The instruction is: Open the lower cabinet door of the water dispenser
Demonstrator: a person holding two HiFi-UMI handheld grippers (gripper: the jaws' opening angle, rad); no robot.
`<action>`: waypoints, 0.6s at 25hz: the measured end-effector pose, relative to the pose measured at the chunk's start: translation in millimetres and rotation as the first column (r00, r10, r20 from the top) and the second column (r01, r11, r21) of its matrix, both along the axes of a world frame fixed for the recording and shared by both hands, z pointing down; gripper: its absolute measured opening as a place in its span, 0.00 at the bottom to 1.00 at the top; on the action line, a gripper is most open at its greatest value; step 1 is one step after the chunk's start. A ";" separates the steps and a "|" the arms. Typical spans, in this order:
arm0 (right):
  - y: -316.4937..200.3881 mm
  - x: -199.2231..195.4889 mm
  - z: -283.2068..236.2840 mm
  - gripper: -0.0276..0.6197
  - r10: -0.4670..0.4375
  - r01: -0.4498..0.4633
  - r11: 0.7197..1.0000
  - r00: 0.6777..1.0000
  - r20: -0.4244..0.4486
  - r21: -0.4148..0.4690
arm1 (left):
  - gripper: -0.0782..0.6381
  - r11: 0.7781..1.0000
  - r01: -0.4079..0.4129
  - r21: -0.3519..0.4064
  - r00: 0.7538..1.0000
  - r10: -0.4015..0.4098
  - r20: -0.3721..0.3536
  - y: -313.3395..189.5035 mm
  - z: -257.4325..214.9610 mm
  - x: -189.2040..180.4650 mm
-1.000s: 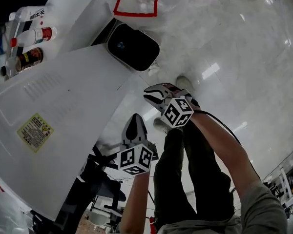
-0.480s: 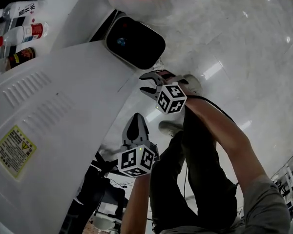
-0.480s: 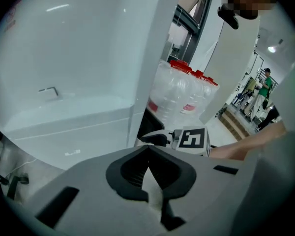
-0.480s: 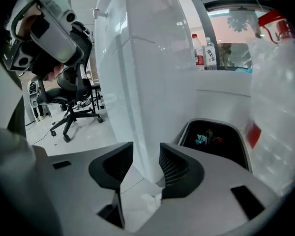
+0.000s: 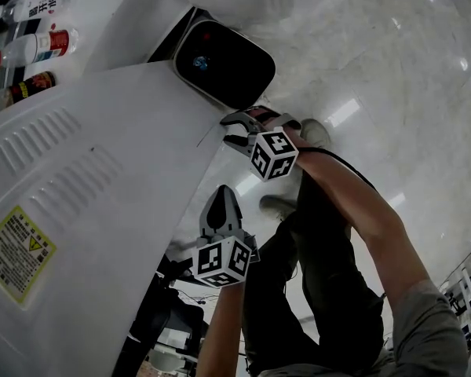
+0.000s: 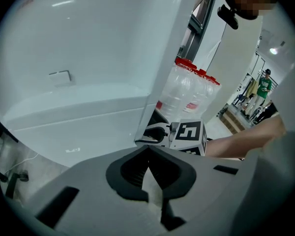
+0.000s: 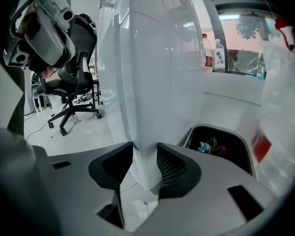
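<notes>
Head view: yellow label (image 5: 17,250) on dispenser (image 5: 118,187)

We see a water dispenser (image 5: 102,195) of smooth glossy white plastic at left, a flat yellow printed label (image 5: 16,250) at lower left, a polished stone-look floor (image 5: 392,69) gleaming at upper right, clear ribbed plastic jugs (image 6: 187,90) at centre, dark matt cloth trousers (image 5: 314,305) at lower right
</notes>
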State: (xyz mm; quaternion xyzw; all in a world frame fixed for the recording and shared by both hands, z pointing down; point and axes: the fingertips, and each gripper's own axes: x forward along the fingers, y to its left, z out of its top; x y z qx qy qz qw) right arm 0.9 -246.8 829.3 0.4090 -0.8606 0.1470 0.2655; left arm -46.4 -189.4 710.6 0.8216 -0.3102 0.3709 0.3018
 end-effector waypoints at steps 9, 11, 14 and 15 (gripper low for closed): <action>2.3 0.7 1.2 0.24 0.040 -0.040 0.999 0.999 -0.002 -0.026 | 0.12 1.000 0.012 -0.020 1.000 -0.013 -0.014 4.3 5.8 0.3; 2.4 0.5 0.9 0.24 0.053 -0.053 0.998 0.999 0.000 -0.036 | 0.12 1.000 0.015 -0.020 1.000 -0.015 -0.017 4.9 4.5 0.1; 3.0 0.3 1.1 0.24 0.097 -0.097 0.994 0.995 0.003 -0.051 | 0.12 1.000 0.013 -0.019 1.000 -0.013 -0.025 7.4 2.1 -1.2; 3.1 -0.1 1.2 0.24 0.115 -0.114 0.992 0.993 0.004 -0.054 | 0.12 1.000 0.012 -0.018 1.000 -0.012 -0.027 8.3 1.4 -2.6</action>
